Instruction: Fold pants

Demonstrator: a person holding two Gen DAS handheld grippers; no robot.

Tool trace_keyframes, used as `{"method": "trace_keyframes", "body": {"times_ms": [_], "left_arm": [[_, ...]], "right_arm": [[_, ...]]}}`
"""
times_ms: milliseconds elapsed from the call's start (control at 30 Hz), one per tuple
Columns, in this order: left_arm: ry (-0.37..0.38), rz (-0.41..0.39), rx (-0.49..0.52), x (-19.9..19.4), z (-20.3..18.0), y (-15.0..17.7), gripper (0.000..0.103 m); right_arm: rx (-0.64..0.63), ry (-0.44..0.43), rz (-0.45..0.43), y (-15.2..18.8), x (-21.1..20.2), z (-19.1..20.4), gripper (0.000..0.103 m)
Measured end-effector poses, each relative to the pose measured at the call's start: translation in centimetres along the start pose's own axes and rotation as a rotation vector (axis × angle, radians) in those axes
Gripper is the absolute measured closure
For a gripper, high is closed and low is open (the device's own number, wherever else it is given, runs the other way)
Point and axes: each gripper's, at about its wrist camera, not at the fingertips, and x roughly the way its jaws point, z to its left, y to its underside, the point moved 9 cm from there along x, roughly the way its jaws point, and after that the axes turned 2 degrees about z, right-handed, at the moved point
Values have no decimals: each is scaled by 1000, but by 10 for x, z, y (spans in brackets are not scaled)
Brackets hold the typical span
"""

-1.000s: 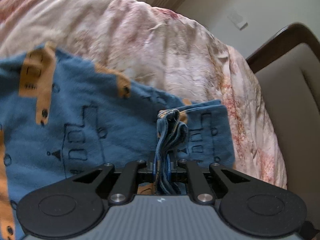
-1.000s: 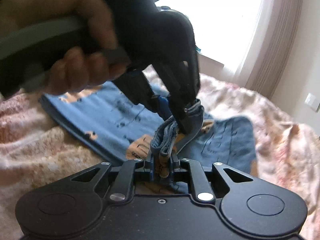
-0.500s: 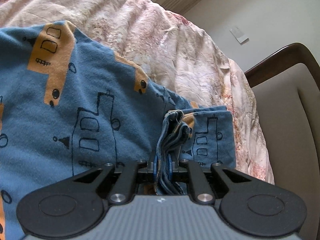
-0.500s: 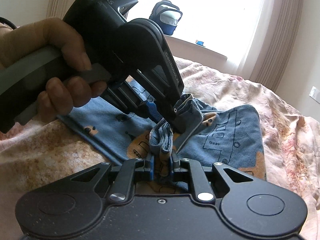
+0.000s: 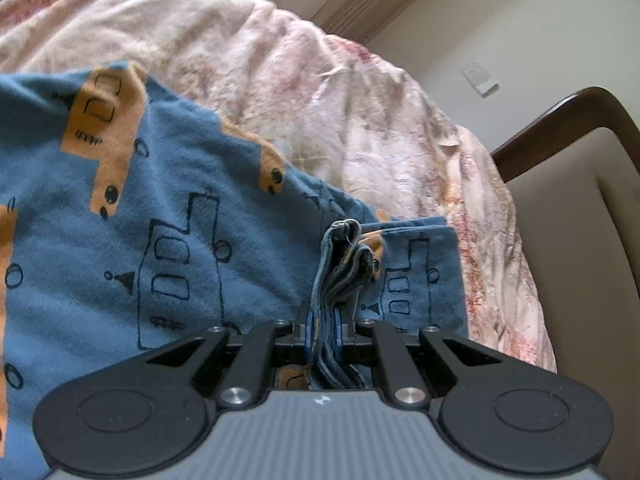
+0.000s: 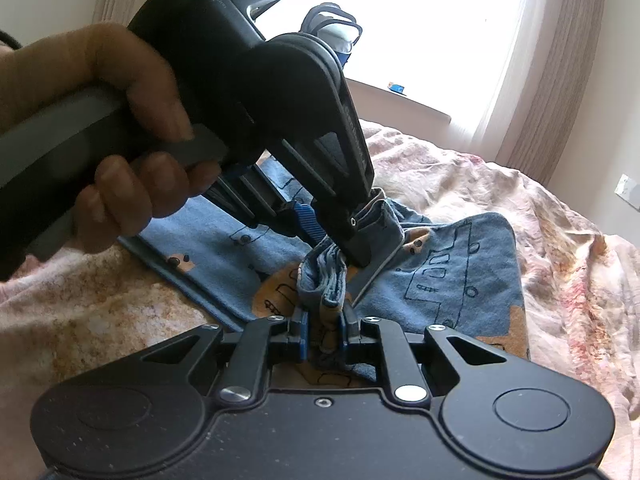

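While both grippers are pinching the same bunched edge of the blue pants [image 6: 460, 276], there's not much slack between them. The left gripper [image 5: 325, 320] is nearly closed on a stack of layers; the right gripper [image 6: 323, 334] is clamped on its own bunch, with the left one at its 12 o'clock. The pants lie on the floral bedspread [image 5: 320, 92]. My worry: an inner layer slips out, so the fold lands crooked.

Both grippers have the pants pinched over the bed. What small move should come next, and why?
Probably lower both together and lay the fold flat. The left gripper and right gripper each have jaws shut on bunched layers of the pants, lifted above the part already lying on the bedspread.
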Motion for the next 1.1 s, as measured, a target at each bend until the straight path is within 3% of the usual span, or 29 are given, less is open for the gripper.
{"method": "trace_keyframes", "body": {"times_ms": [233, 467, 667, 867, 900, 933, 1067, 1100], "left_arm": [[30, -19, -4, -38, 14, -6, 94], [-33, -23, 30, -87, 59, -16, 94], [-35, -23, -46, -89, 103, -8, 94], [7, -25, -64, -86, 111, -6, 88], [11, -21, -69, -87, 110, -7, 83], [9, -20, -71, -90, 109, -8, 79], [-48, -92, 30, -107, 97, -18, 27], [-74, -118, 57, -111, 94, -20, 15]], "right_arm": [[30, -2, -50, -32, -19, 13, 87], [-48, -80, -87, -65, -16, 67, 87], [-70, -146, -46, -61, 7, 108, 87], [-61, -165, -36, -51, 19, 105, 84], [-56, -168, -40, -50, 17, 104, 82], [-52, -170, -39, -50, 16, 102, 72], [-16, -144, -56, -48, -5, 71, 43], [-20, -116, -67, -48, -11, 62, 28]]}}
